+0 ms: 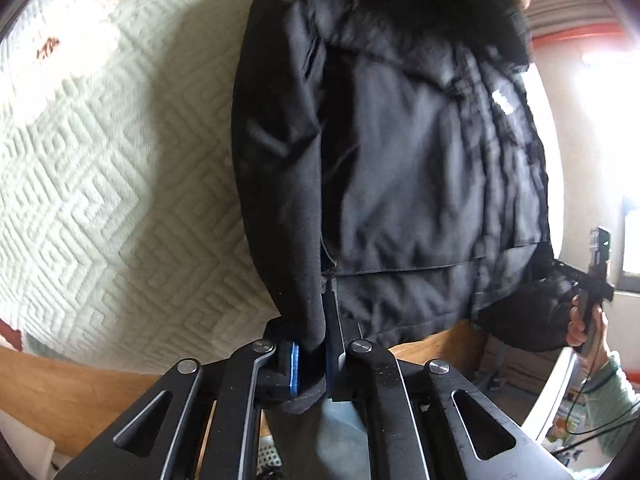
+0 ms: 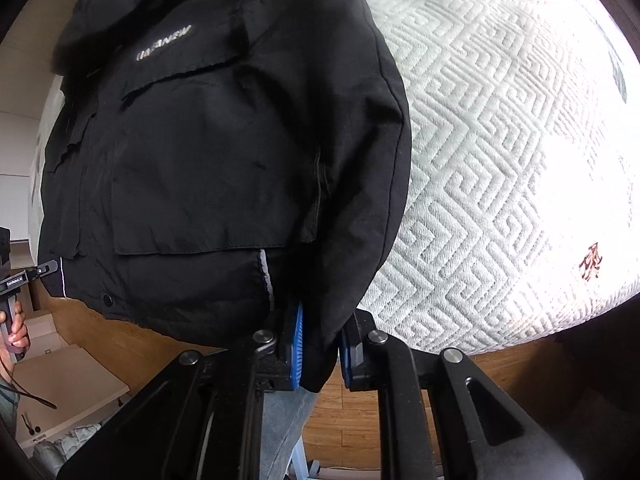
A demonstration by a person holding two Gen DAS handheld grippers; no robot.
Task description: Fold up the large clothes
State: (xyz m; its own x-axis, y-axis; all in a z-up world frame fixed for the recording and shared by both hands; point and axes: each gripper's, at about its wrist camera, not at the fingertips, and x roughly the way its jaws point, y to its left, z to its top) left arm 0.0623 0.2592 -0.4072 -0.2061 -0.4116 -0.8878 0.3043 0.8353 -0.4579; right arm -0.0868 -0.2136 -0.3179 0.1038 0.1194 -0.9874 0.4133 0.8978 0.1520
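- A black padded jacket [image 1: 400, 140] lies on a pale quilted mattress [image 1: 100, 180], its hem hanging over the near edge above a wooden floor [image 2: 348, 420].
- The left claw [image 1: 314, 364] is clamped on the cuff of one sleeve [image 1: 280, 160], blue pads pressing the fabric.
- The right claw [image 2: 320, 348] is closed on the other sleeve's cuff [image 2: 320, 368] in the same way.
- A chest pocket bears pale lettering [image 2: 164, 48].
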